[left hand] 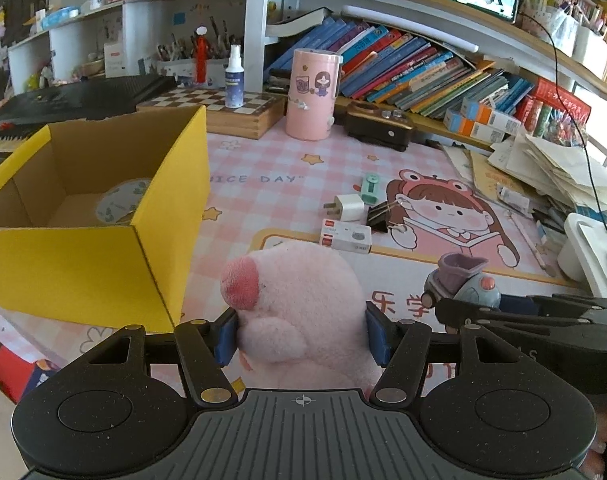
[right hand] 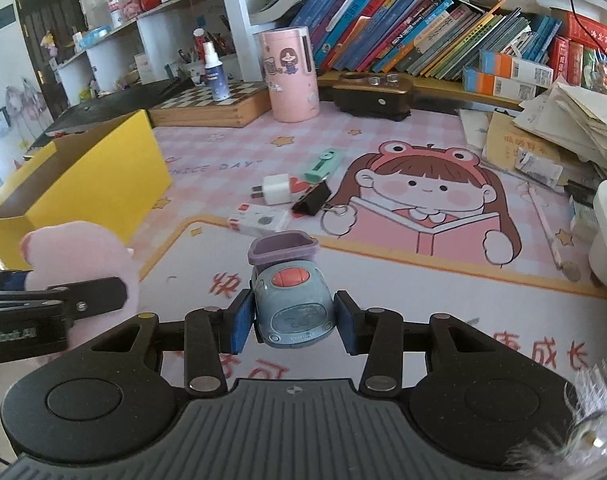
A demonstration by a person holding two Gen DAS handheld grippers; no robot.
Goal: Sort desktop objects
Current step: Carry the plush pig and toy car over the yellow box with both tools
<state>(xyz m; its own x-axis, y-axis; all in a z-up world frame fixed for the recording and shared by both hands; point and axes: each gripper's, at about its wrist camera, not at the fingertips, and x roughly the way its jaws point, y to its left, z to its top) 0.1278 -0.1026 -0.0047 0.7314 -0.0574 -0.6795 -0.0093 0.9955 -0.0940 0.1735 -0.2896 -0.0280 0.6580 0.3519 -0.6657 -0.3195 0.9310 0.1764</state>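
Above pink desk mat (right hand: 383, 280), left tongs (left hand: 302, 334) clamp plush pig (left hand: 299, 300), right tongs (right hand: 295, 326) toy car (right hand: 291, 300).

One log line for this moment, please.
left hand-held gripper: holds pink plush | right hand-held gripper: holds toy car | yellow box: open

I log a pink cartoon desk mat (right hand: 383, 280) covering the desk. At the far edge: wooden chessboard box (right hand: 215, 110) with a spray bottle (right hand: 214, 74) standing on it, slanted row of books (right hand: 415, 36) to the right. Loose paper stack (right hand: 575, 120) far right.
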